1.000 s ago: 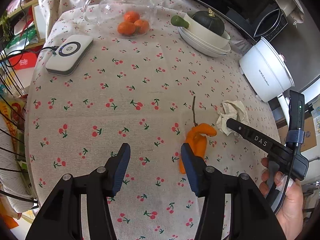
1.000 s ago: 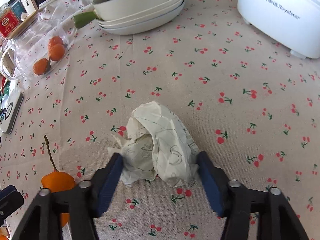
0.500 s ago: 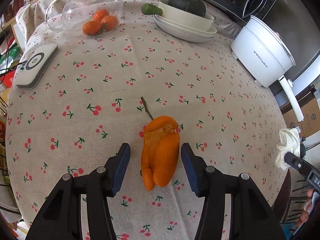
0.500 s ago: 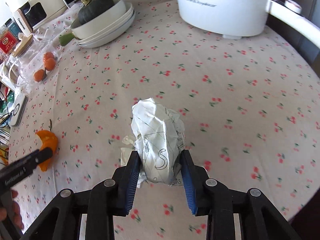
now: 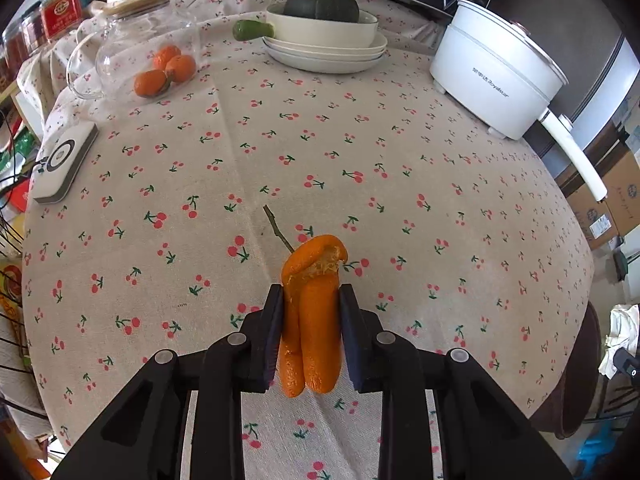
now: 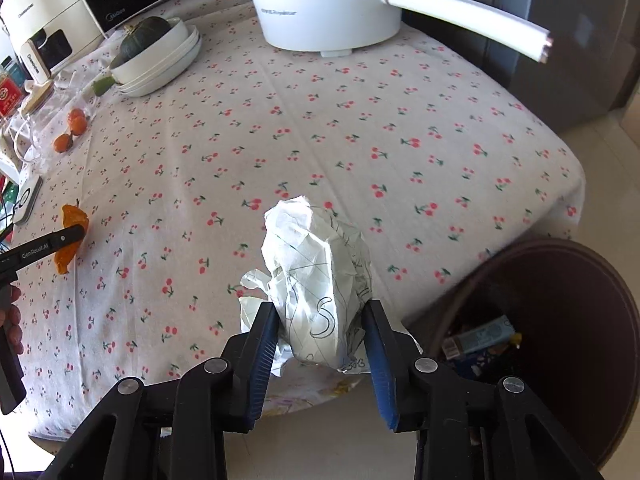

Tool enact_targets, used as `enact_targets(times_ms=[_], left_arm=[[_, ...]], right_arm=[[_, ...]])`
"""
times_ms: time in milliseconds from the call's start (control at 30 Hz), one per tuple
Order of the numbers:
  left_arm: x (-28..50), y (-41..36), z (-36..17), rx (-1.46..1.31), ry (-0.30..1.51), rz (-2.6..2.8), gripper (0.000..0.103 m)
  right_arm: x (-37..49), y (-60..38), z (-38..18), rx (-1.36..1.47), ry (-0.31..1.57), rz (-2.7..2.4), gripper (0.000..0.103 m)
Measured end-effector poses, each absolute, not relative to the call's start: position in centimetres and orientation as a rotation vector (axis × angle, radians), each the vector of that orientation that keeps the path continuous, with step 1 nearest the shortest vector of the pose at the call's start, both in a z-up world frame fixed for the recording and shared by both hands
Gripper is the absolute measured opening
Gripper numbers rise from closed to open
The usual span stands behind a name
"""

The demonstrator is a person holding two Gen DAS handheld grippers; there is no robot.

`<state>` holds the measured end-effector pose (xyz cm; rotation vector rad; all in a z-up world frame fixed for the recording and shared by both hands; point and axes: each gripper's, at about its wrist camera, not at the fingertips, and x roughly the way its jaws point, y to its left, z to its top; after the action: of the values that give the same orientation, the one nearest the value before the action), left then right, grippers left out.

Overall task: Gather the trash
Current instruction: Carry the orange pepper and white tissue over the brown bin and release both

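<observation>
Crumpled white scribbled paper ball [image 6: 320, 292] rode off the bench [image 6: 400, 128] edge, right gripper [image 6: 322, 344] jaws clamped.
Left gripper [image 5: 311, 334] jaws just closed onto curled orange peel [image 5: 314, 316]; brown bin [image 6: 560, 320] beside; white "Royalstar" pot [image 5: 496, 68] behind.

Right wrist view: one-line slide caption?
Right gripper jaws clamp crumpled paper near the brown bin.

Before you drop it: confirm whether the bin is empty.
No, the bin beside the table already holds a blue wrapper.
</observation>
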<state>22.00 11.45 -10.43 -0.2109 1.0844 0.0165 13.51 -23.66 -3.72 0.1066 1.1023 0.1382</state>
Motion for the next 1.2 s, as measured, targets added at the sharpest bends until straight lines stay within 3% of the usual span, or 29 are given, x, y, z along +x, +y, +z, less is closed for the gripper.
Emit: enact_targets(times_ms=[533, 1200], left_arm=[[17.3, 0.6, -5.5, -0.148, 1.024, -0.239, 0.028], [13.1, -19.9, -7.7, -0.017, 1.023, -0.625, 0.028]], right_arm=[[8.9, -32.3, -3.8, 0.120, 1.083, 0.062, 0.041], [4.3, -44.1, -7.7, 0.250, 1.158, -0.119, 0.043]])
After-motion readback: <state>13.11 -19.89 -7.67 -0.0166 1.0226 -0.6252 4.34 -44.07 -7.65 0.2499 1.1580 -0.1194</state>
